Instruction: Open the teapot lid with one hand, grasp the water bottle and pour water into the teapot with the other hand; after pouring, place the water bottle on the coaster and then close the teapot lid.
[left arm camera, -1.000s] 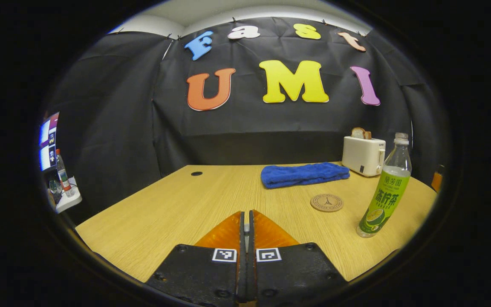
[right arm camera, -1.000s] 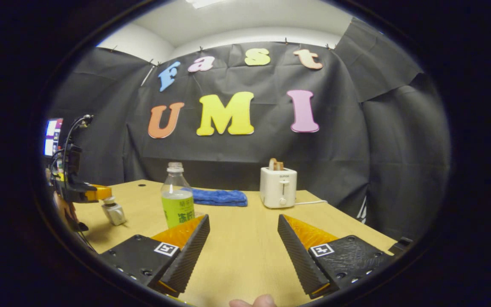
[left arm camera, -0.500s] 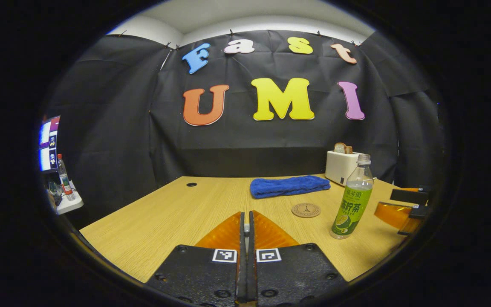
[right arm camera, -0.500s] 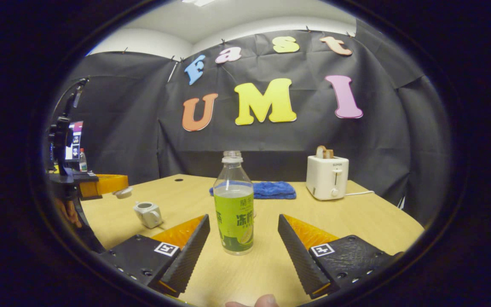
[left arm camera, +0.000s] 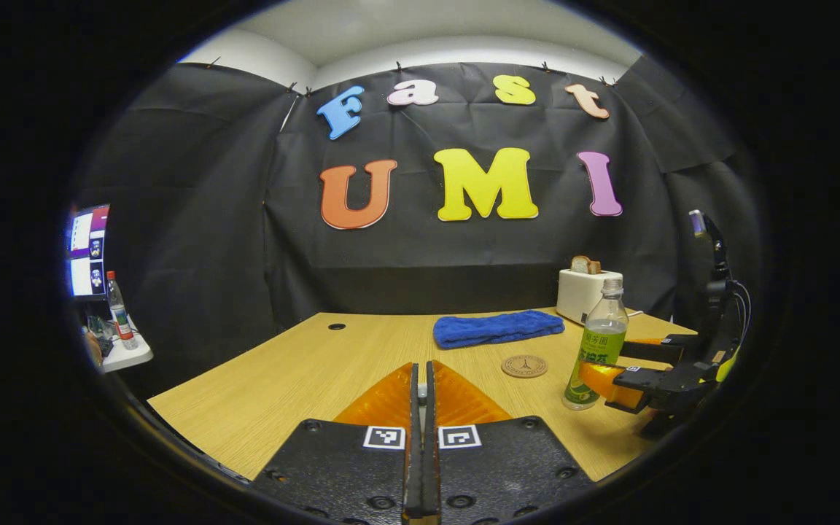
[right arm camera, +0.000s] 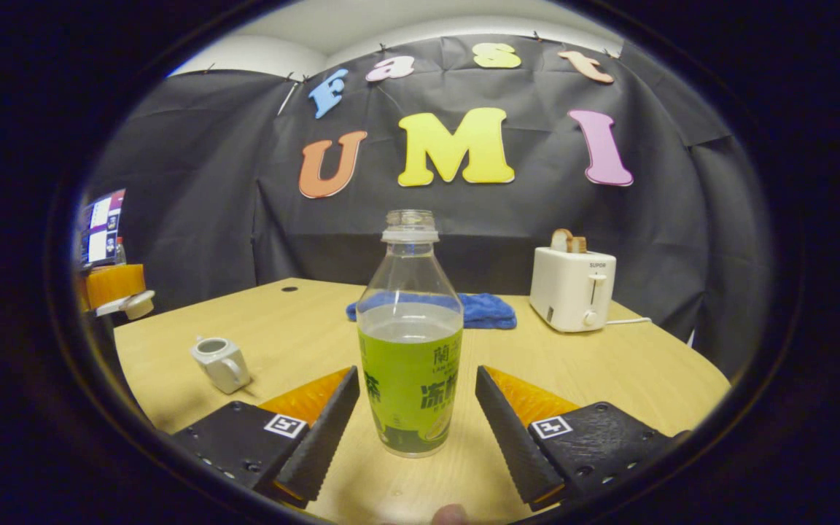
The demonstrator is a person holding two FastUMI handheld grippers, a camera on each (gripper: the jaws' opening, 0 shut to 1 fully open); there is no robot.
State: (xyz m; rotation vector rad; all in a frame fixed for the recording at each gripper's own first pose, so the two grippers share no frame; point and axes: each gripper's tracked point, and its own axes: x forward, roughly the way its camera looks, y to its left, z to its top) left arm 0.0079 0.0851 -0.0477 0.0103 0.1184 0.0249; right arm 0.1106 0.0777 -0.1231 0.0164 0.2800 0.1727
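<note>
In the right gripper view an uncapped water bottle [right arm camera: 409, 350] with a green label stands upright on the table. It sits between the fingers of my right gripper [right arm camera: 416, 372], which is open and not pressing on it. A small white teapot [right arm camera: 219, 361] with its top uncovered sits to the left. Above it, at the far left, my left gripper [right arm camera: 110, 284] holds the white teapot lid [right arm camera: 132, 305]. In the left gripper view my left gripper [left arm camera: 421, 368] is shut, with a sliver of the lid between its fingers. The bottle [left arm camera: 599, 350] and right gripper [left arm camera: 624, 372] are at the right, and the round coaster [left arm camera: 524, 365] lies just left of them.
A folded blue towel [left arm camera: 496, 328] and a white toaster [left arm camera: 586, 293] with bread in it stand at the back of the wooden table [left arm camera: 303, 364]. A monitor [left arm camera: 88, 251] and another bottle [left arm camera: 119, 310] are off the table's left side. A fingertip [right arm camera: 453, 514] shows at the bottom edge.
My right gripper has swung toward the bottle and moved forward until the bottle stands between its open fingers. My left gripper has lifted the lid off the teapot, up and to the left.
</note>
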